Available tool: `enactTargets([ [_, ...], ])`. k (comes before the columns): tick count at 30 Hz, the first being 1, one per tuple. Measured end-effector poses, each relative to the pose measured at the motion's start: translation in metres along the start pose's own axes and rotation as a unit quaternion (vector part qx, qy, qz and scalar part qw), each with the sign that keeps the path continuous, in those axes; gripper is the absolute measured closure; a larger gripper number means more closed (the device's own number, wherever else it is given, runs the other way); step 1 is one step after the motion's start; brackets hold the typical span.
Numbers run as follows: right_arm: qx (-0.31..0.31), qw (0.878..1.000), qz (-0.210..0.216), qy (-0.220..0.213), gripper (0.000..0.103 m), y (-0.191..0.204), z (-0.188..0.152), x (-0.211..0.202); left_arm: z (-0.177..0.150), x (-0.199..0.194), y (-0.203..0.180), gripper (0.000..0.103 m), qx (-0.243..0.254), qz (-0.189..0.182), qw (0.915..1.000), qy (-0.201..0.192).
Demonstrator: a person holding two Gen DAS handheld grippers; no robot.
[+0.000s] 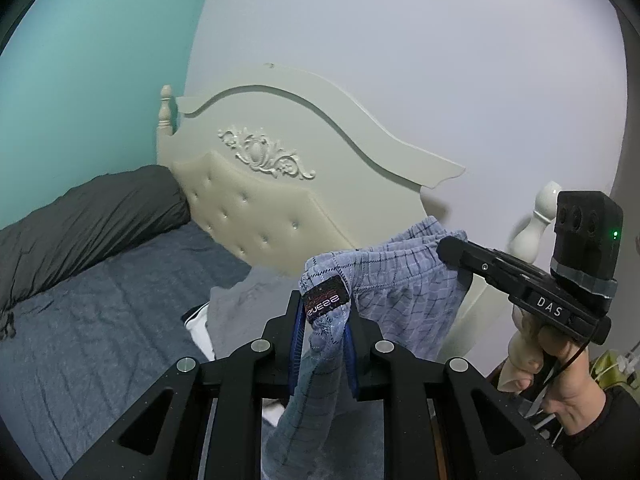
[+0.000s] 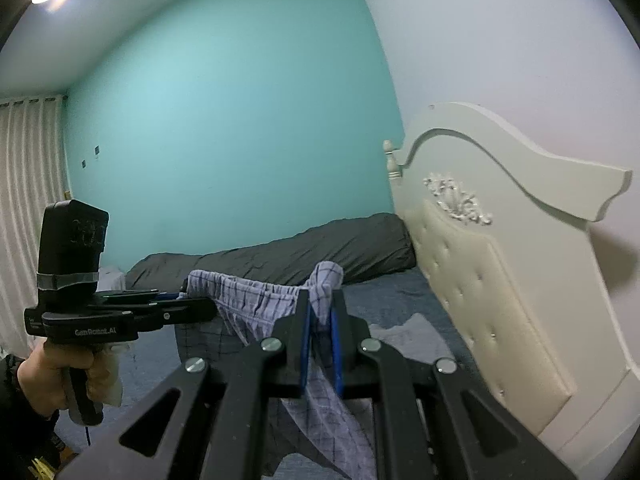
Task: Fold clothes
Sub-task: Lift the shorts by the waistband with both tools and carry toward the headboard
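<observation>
A pair of light blue checked shorts (image 1: 400, 280) hangs in the air above the bed, stretched by its waistband between both grippers. My left gripper (image 1: 325, 312) is shut on one end of the waistband, beside a dark label (image 1: 326, 299). My right gripper (image 2: 320, 312) is shut on the other end of the shorts (image 2: 256, 296). In the left wrist view the right gripper (image 1: 452, 252) comes in from the right, with a hand on its handle. In the right wrist view the left gripper (image 2: 192, 304) shows at the left, also held by a hand. The legs of the shorts hang down below the fingers.
Below lies a bed with a blue-grey quilted cover (image 1: 100, 320) and a dark grey duvet (image 1: 80, 216) along the teal wall. A cream tufted headboard (image 1: 256, 204) stands behind. More grey and white clothes (image 1: 232, 312) lie on the bed under the shorts. White curtains (image 2: 24, 208) hang at the left.
</observation>
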State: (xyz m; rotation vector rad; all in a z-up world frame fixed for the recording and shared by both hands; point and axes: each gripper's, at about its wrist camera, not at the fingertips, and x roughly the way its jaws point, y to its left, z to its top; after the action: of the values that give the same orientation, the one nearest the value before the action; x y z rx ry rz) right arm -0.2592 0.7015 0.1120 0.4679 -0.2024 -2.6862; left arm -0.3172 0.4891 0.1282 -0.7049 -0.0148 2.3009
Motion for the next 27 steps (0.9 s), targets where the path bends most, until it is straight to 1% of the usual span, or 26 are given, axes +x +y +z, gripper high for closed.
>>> enactTargets([
  [2, 0.001, 1.0, -0.007, 0.002, 0.095, -0.013, 0.001, 0.0, 0.006, 0.012, 0.0, 0.084, 0.001, 0.002, 1.0, 0.004],
  [6, 0.005, 1.0, -0.016, 0.007, 0.095, -0.034, 0.005, 0.016, 0.021, 0.04, 0.004, 0.084, 0.004, 0.01, 0.9999, 0.012],
  [12, 0.017, 0.999, -0.026, 0.023, 0.095, -0.066, 0.013, 0.057, 0.033, 0.084, 0.02, 0.084, 0.004, 0.024, 0.9991, 0.034],
  [21, 0.024, 0.997, -0.044, 0.06, 0.095, -0.101, 0.007, 0.124, 0.045, 0.154, 0.062, 0.084, -0.003, 0.052, 0.9964, 0.067],
  [27, 0.033, 0.994, -0.056, 0.086, 0.095, -0.123, 0.009, 0.17, 0.047, 0.193, 0.096, 0.084, -0.027, 0.063, 0.9934, 0.092],
])
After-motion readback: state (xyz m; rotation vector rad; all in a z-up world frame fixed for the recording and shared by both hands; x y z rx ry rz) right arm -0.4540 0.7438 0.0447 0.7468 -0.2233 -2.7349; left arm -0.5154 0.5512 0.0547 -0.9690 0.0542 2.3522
